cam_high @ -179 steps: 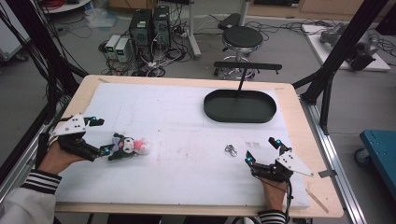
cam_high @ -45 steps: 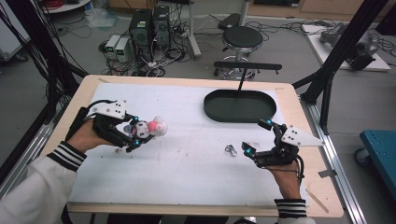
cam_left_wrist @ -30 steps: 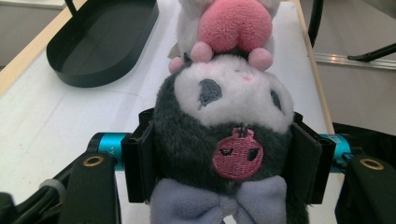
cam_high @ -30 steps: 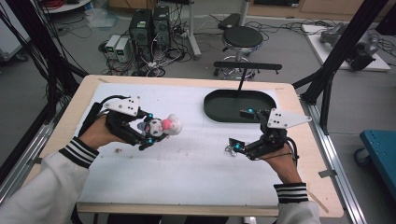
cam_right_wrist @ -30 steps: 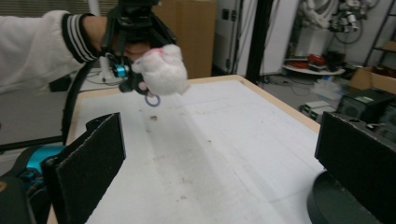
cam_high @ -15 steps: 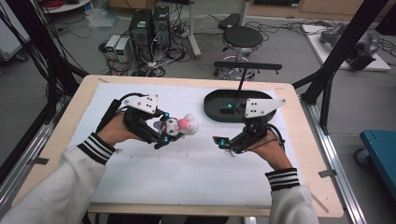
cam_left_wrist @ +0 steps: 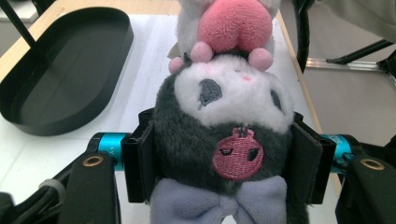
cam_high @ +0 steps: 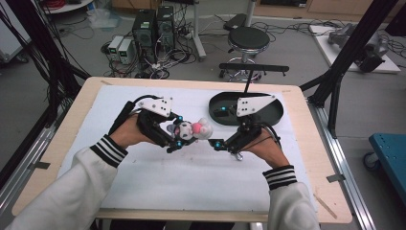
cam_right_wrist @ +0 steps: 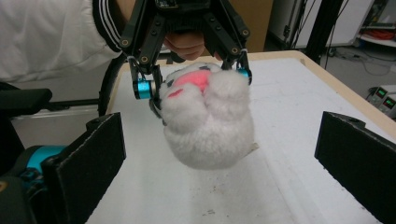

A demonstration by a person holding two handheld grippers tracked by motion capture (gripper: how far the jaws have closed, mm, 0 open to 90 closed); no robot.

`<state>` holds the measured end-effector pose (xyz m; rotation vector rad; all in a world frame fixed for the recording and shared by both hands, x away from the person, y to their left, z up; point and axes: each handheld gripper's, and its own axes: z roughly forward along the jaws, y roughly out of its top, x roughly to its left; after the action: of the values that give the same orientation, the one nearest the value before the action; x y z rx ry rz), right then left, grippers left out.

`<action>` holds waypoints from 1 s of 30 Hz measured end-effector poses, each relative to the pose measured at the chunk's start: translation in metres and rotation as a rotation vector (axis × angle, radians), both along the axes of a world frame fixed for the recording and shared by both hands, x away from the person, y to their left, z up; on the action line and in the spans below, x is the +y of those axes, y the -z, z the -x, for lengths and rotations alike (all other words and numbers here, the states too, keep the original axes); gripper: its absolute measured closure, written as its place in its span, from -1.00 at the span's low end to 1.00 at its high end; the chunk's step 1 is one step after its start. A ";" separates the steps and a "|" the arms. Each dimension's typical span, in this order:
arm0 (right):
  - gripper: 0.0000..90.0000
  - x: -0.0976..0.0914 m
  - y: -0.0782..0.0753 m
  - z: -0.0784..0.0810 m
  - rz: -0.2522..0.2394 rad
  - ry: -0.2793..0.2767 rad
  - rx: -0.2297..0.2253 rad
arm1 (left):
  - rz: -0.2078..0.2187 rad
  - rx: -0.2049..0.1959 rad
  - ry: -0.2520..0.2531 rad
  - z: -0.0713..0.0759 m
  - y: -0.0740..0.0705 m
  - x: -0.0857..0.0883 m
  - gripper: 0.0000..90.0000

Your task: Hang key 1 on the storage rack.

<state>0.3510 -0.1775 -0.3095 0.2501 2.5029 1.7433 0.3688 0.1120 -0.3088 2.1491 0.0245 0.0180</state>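
Jaws of the left gripper (cam_high: 178, 139) are clamped on the dark head of a plush toy (cam_left_wrist: 229, 121), one pad pressing each side of it, so the toy is carried clear of the white mat (cam_high: 191, 177). Its pink and white end sticks out past the jaws toward the right gripper (cam_high: 215, 144). That gripper's two black jaws stand wide apart with nothing gripped, the toy's white end hanging just in front of the gap between them. Beyond the toy, near it on the mat's far side, sits a black oval tray (cam_high: 273, 115). Just beside the right hand a small metal thing (cam_high: 238, 155) lies on the mat.
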 end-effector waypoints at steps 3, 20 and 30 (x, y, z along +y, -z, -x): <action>-0.97 0.002 0.001 -0.002 0.005 -0.006 0.012 | -0.007 -0.001 0.008 -0.001 0.000 -0.003 -0.19; -0.63 0.011 0.008 -0.007 0.062 -0.056 0.018 | -0.014 -0.001 0.019 -0.002 0.003 -0.008 -0.20; 0.05 0.013 0.007 -0.009 0.067 -0.094 -0.010 | -0.025 0.007 0.020 -0.003 0.005 -0.009 -0.20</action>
<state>0.3603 -0.1641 -0.3163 0.1207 2.5998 1.6848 0.3717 0.1026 -0.3136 2.1743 0.0070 -0.0012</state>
